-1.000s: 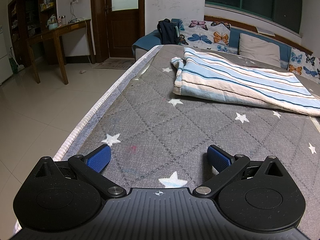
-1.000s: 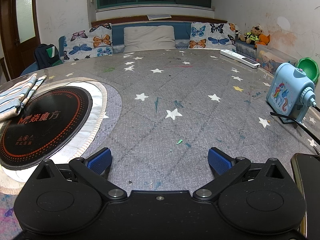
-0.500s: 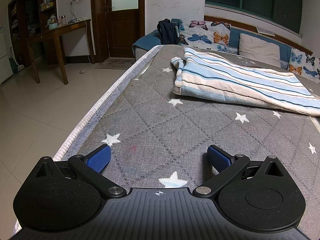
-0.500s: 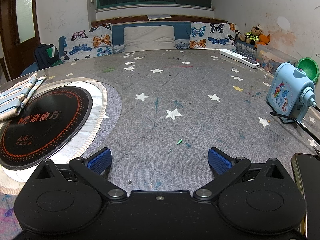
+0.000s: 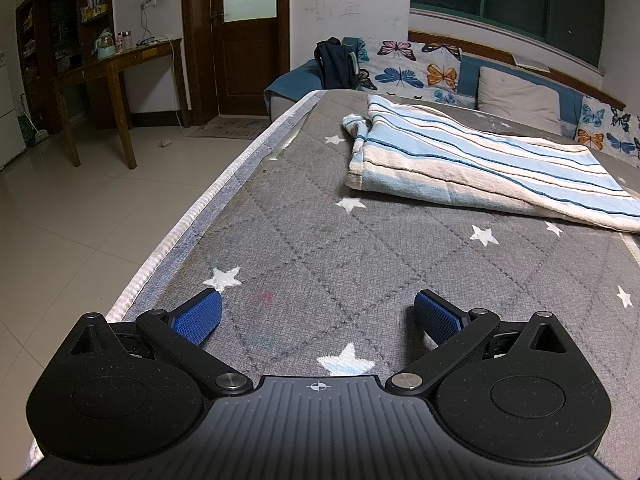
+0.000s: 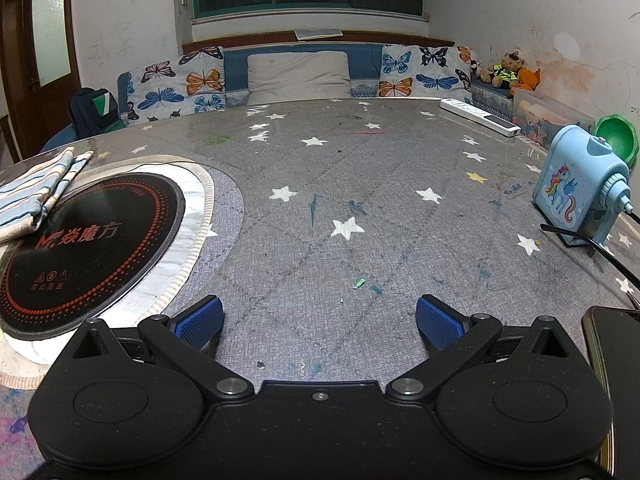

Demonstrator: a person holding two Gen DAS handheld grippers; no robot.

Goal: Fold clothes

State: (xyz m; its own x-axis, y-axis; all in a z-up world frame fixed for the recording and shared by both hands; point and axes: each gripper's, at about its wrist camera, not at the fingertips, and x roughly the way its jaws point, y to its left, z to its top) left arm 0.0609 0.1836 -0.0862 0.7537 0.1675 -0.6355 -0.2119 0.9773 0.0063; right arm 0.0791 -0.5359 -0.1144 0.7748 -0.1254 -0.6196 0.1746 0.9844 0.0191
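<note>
Low over the grey star-print tabletop (image 5: pixel 320 240), the left gripper (image 5: pixel 318 316) sits released, blue pads spread wide, nothing between them. Ahead and to its right lies the striped cloth (image 5: pixel 472 168), folded over, well apart from the fingers. Over on the right side, the right gripper (image 6: pixel 320 320) is spread wide too, empty, above bare tabletop. To its left sits a black round cooktop (image 6: pixel 88 240), the striped cloth's edge overlapping its far rim. A blue pencil sharpener (image 6: pixel 576 184) stands far right.
</note>
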